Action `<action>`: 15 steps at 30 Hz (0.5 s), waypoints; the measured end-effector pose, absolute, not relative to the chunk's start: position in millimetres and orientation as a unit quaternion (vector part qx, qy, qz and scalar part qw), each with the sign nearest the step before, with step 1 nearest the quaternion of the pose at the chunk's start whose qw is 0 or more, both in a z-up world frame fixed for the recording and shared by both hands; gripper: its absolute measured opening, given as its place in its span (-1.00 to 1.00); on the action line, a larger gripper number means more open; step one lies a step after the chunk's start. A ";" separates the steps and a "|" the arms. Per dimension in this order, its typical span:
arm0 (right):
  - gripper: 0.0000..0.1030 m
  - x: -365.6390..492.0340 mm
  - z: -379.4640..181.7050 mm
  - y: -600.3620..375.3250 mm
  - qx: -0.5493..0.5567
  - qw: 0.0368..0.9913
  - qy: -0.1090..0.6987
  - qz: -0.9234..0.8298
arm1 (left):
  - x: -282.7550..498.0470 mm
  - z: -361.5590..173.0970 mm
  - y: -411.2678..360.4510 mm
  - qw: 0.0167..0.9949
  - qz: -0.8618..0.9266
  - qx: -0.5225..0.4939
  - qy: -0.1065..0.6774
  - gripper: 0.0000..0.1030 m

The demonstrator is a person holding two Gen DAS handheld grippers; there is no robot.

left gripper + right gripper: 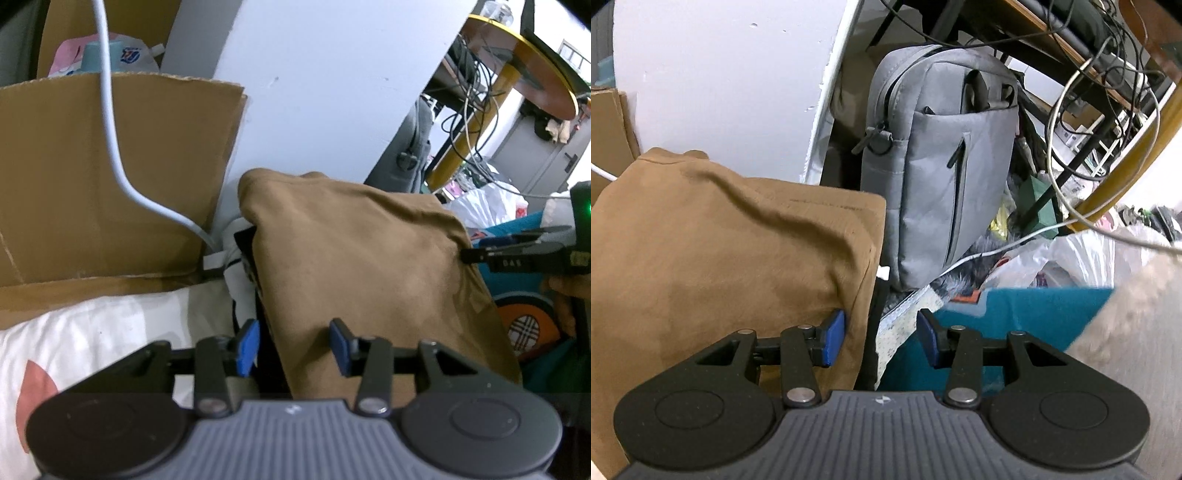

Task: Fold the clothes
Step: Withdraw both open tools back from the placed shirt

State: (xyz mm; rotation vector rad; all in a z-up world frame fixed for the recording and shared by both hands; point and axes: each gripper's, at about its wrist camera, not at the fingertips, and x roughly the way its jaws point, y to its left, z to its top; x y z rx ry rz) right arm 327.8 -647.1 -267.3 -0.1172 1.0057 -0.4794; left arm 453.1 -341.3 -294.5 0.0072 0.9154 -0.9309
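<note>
Currently brown garment [362,266] folded, atop dark stack near bed's [92,325] far edge. Left gripper [293,349] jaws apart, straddling its near-left edge (no squeeze). Right gripper [881,339] agape at right edge, equally close. Long axis runs away from both.

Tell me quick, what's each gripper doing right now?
Left gripper: open, the brown garment edge between its pads, not pinched.
Right gripper: open, astride the garment's right edge, holding nothing.
</note>
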 end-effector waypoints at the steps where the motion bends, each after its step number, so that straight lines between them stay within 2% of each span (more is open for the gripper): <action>1: -0.09 330.5 -266.4 -648.5 -0.055 0.848 0.475 -0.227 | 453.4 -295.7 -341.7 0.795 -0.432 0.002 0.427 -0.08; 10: -0.04 348.5 -255.3 -655.0 -0.039 0.862 0.454 -0.223 | 455.8 -297.9 -345.8 0.797 -0.426 0.000 0.428 -0.04; 15: 0.17 346.7 -240.3 -648.9 -0.017 0.875 0.435 -0.210 | 456.0 -280.4 -344.9 0.802 -0.421 -0.003 0.424 0.00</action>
